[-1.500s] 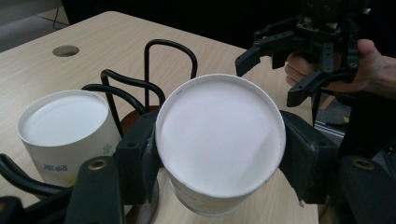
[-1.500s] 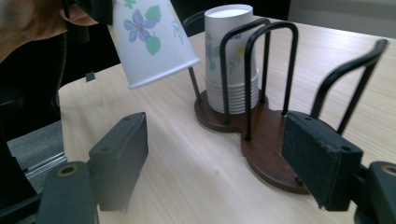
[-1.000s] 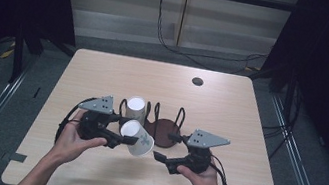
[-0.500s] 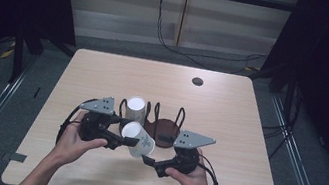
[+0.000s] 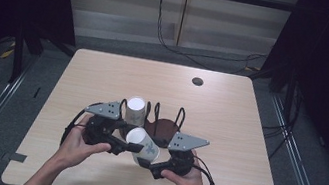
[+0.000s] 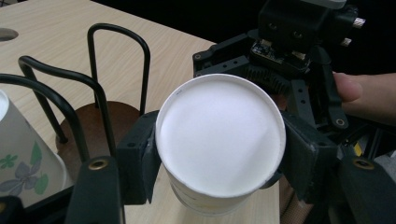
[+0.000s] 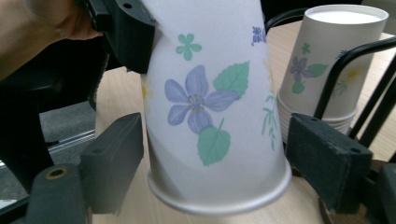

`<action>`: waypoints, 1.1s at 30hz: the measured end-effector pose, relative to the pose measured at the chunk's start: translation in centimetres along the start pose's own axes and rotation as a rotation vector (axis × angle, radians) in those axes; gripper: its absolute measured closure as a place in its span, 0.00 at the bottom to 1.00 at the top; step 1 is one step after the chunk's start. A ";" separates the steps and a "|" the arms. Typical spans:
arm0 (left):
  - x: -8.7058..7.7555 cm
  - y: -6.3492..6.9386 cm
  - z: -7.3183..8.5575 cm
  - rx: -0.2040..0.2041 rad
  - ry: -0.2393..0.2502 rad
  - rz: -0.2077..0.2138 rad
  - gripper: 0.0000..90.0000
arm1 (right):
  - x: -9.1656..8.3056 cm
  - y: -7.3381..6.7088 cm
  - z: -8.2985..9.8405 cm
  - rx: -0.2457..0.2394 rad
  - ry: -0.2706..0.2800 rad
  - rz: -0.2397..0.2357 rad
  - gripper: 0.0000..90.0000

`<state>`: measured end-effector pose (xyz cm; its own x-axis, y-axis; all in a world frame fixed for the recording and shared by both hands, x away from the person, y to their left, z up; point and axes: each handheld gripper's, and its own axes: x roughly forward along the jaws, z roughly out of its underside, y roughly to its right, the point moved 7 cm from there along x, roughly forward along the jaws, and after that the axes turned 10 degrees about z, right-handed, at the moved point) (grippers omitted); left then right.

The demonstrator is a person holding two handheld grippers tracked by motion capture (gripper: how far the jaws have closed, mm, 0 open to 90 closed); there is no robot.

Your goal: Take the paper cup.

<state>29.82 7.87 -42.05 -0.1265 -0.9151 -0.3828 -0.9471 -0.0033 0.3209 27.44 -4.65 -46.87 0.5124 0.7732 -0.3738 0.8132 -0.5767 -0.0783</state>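
Your left tool (image 5: 119, 145) stays clamped on the tilted paper cup (image 5: 143, 145) above the pale wood table (image 5: 229, 118), hiding its far wall, while your right tool (image 5: 148, 163), jaws just closing, straddles the rim untouching, dark room behind.

Counts:
- 1 loose white paper cup with flower print (image 5: 142, 144), upside down.
- 1 stack of the same floral paper cups (image 5: 135, 110); number inside it unreadable.
- 1 black wire cup rack on a brown round base (image 5: 163, 125).
- 2 black two-jaw grippers: left (image 5: 119, 145), right (image 5: 149, 163).
- 1 light wooden table (image 5: 229, 118).
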 end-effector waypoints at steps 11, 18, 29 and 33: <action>0.4 0.1 0.0 -0.002 0.015 0.006 0.40 | 0.1 -0.3 0.2 0.000 0.001 -0.029 0.28; 0.4 0.0 0.2 -0.009 0.021 0.022 0.39 | -0.2 -0.2 0.4 -0.009 -0.017 -0.032 0.35; 0.9 -0.1 0.2 -0.024 0.012 0.025 0.23 | -0.7 0.1 0.2 0.005 -0.034 -0.040 0.37; 0.7 -0.1 0.2 -0.020 0.005 0.018 0.19 | -1.0 0.4 0.5 0.001 -0.064 -0.034 0.37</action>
<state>29.80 7.32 -42.48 -0.1418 -0.9173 -0.3721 -0.9386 0.0052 0.3448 27.11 -5.71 -46.97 0.4663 0.7737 -0.4289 0.8293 -0.5510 -0.0925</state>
